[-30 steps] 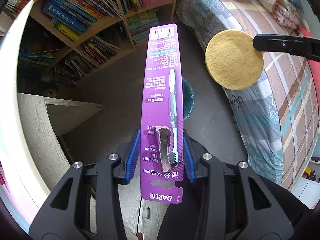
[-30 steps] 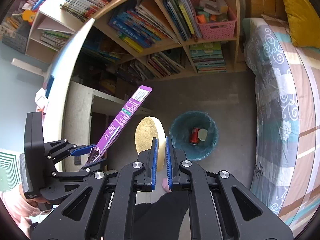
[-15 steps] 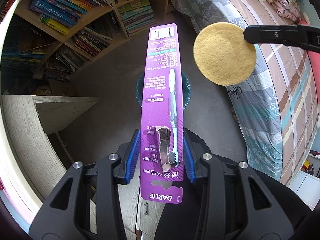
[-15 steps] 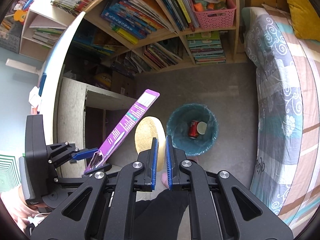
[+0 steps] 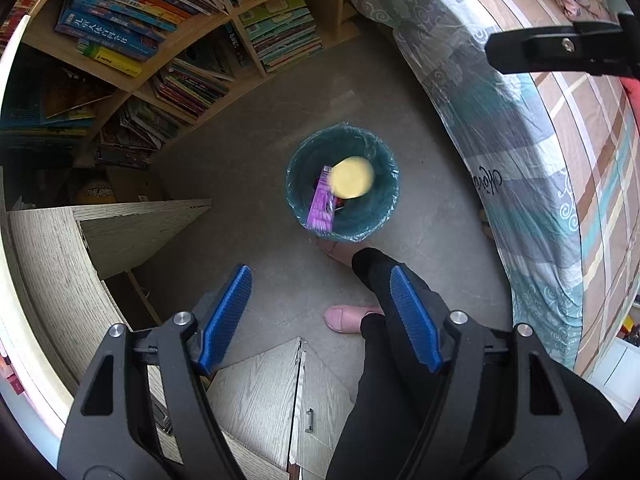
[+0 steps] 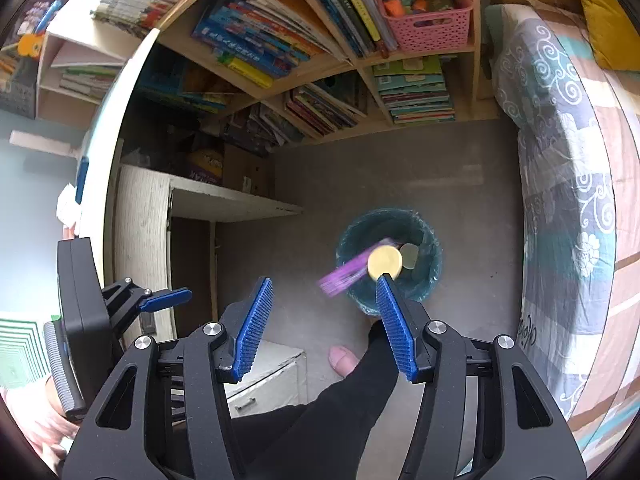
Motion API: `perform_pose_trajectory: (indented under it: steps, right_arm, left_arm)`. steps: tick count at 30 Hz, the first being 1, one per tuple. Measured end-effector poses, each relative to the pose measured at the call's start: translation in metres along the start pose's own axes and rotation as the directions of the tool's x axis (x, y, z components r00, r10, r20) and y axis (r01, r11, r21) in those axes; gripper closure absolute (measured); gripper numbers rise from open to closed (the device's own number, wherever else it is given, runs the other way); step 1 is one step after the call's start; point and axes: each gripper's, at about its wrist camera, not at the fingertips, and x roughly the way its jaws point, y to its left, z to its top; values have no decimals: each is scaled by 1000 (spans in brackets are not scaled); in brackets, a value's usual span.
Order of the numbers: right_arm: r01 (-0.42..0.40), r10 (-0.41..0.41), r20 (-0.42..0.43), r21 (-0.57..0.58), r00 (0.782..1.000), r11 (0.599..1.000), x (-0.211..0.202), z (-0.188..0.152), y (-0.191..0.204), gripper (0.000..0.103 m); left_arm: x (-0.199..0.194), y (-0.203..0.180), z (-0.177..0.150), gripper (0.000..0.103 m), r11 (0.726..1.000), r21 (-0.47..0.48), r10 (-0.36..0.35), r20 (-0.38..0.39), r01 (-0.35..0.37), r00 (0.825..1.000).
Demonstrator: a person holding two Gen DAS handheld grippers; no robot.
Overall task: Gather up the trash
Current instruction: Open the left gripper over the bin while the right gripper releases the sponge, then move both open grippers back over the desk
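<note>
Patchwork-quilted bed (image 5: 560,160) along right, wooden bookshelf (image 5: 224,28) behind. Round teal plastic-lined trash bin (image 5: 384,216) on grey floor (image 5: 260,160) between them. Left gripper (image 5: 320,316) jaws opening, nothing between. Right gripper (image 6: 324,324) likewise opening, empty. Purple cardboard toothbrush package (image 5: 320,208) (blurred) at bin mouth; round yellow sponge disc (image 5: 352,178) over it.

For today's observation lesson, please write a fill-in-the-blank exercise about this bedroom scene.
1. The purple package is dropping into the teal ____.
2. The yellow round pad shows beside the ____ package.
3. Between the left gripper's blue pads there is ____.
4. The pink basket stands on the ____.

Missing words: bin; purple; nothing; bookshelf
</note>
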Motion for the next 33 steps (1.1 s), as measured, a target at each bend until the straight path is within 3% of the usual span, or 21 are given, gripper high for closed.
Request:
perform_pose_trajectory:
  steps: [11, 13, 17, 20, 25, 33]
  right_arm:
    - [13, -13, 3, 15, 1000, 1000, -5, 6, -6, 45]
    - [12, -12, 8, 15, 1000, 1000, -6, 6, -5, 39]
    - [11, -11, 10, 11, 1000, 1000, -7, 7, -4, 38]
    - [10, -10, 15, 10, 1000, 1000, -9, 8, -1, 25]
    - [-6, 6, 22, -18, 1000, 1000, -13, 14, 13, 14]
    - [-29, 33, 25, -149, 999, 988, -20, 35, 59, 13]
  left_arm:
    - [-8, 12, 3, 33, 999, -35, -5, 25, 6, 1000]
    - [-9, 13, 2, 33, 999, -39, -6, 28, 8, 1000]
    - [-13, 13, 0, 27, 999, -41, 2, 43, -1, 999]
    - [-21, 15, -3, 22, 999, -50, 8, 67, -5, 998]
    - [-38, 25, -11, 16, 996, -84, 28, 113, -19, 993]
    - [-74, 58, -39, 10, 978, -209, 62, 188, -22, 980]
